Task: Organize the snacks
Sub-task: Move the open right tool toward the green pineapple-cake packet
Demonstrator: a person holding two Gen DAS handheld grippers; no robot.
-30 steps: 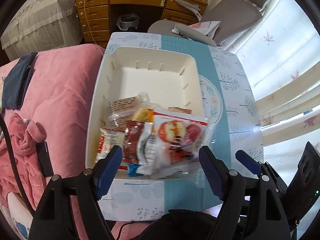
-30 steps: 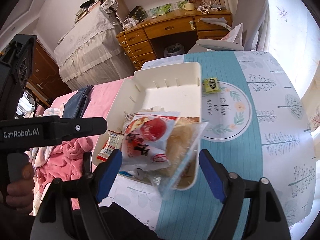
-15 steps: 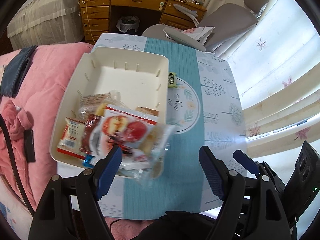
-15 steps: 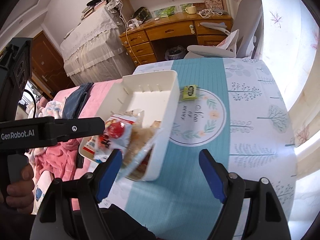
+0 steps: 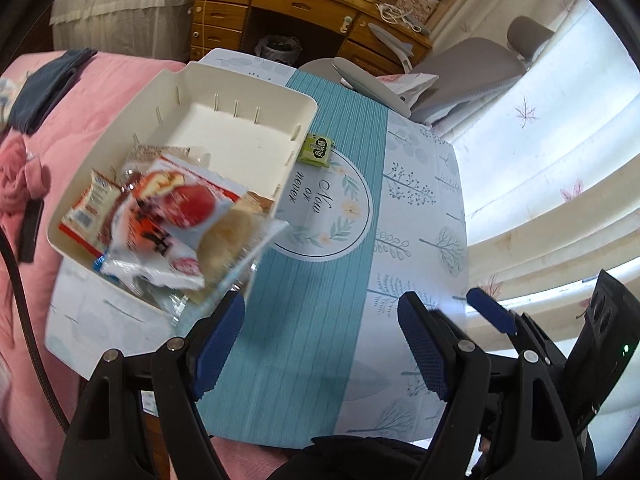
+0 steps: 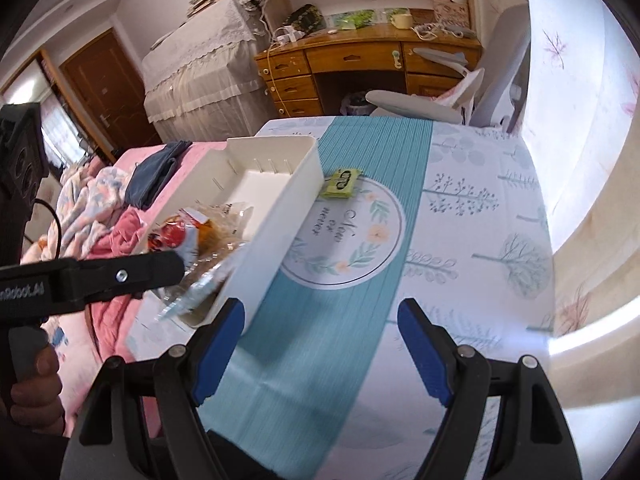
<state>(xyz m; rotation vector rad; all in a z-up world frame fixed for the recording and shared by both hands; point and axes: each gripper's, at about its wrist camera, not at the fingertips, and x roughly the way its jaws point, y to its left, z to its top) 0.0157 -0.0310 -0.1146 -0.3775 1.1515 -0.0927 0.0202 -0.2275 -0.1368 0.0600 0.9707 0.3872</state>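
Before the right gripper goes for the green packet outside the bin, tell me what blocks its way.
Nothing visible does. The green packet lies alone on the teal runner, just beside the white bin. Only bare cloth lies between it and the open right gripper.

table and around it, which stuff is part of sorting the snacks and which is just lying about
Part of the job:
- white bin
- pile of snack packets at its near end
- small green packet on the tablecloth, beside the bin

Just lying about:
- pink bedding
- dark blue garment
- wooden desk
- grey chair
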